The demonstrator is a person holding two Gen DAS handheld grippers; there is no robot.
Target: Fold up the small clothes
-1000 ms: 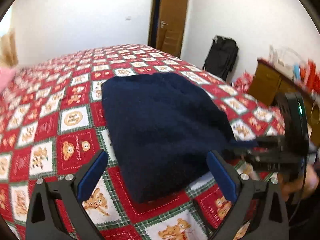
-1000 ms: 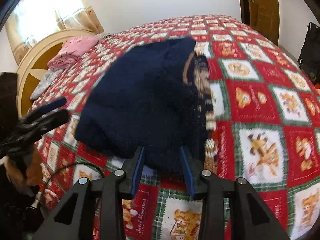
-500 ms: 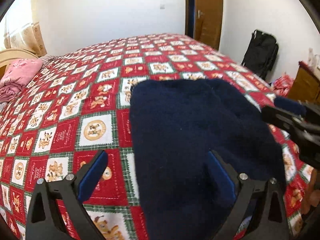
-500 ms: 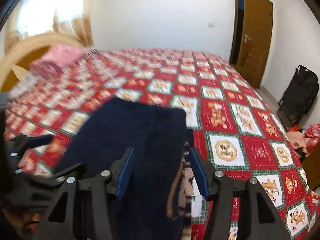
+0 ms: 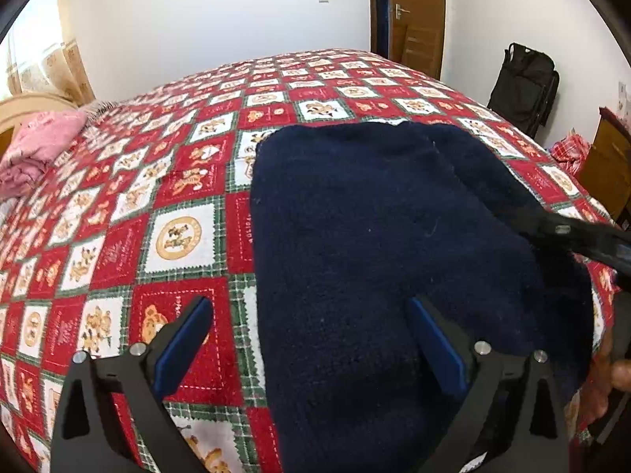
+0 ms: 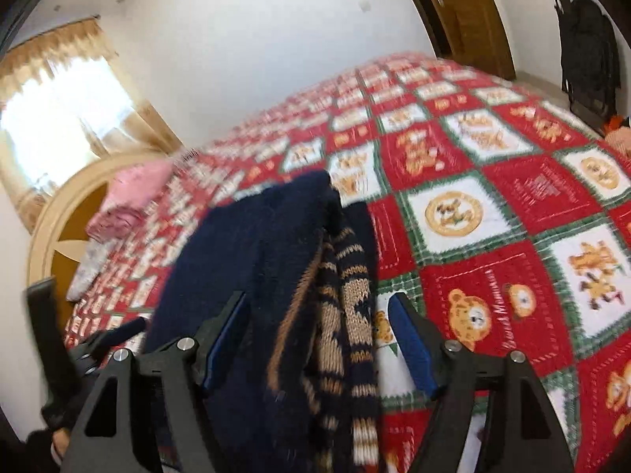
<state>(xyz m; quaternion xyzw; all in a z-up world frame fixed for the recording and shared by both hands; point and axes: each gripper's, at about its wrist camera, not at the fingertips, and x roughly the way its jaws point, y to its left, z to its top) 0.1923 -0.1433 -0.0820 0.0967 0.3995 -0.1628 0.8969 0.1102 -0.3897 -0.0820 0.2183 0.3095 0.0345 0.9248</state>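
A dark blue sweater [image 5: 378, 244] lies on the bed [image 5: 185, 232], near the bed's front edge and toward its front right corner. It is folded into a long block, and its long side runs from the front edge up toward the far edge of the bed. From the right wrist view, a brown and cream knitted pattern [image 6: 339, 315] shows along the sweater's right side, where the layers are stacked. The bed has a red, green and white cover with little bears on it. The left claw [image 5: 307, 339] is wide open and holds nothing; its right blue pad [image 5: 435, 345] sits over the sweater and its left pad over the bed cover, so the sweater's left edge runs between them. The right claw [image 6: 319, 343] is opening, and the sweater's patterned edge is between its blue pads, but the pads do not press on it. In the left wrist view the right claw shows as a black arm at the sweater's right edge. A folded pink cloth [image 5: 39, 146] lies at the far left corner of the bed, beside a round wooden headboard [image 6: 63, 216]. No boxes or baskets can be seen. Past the bed there is a brown door [image 5: 414, 15], and a black bag [image 5: 526, 86] leans on the white wall. A wooden cabinet [image 5: 607, 165] stands to the right of the bed. A window with a yellow curtain [image 6: 59, 90] lets in bright light.
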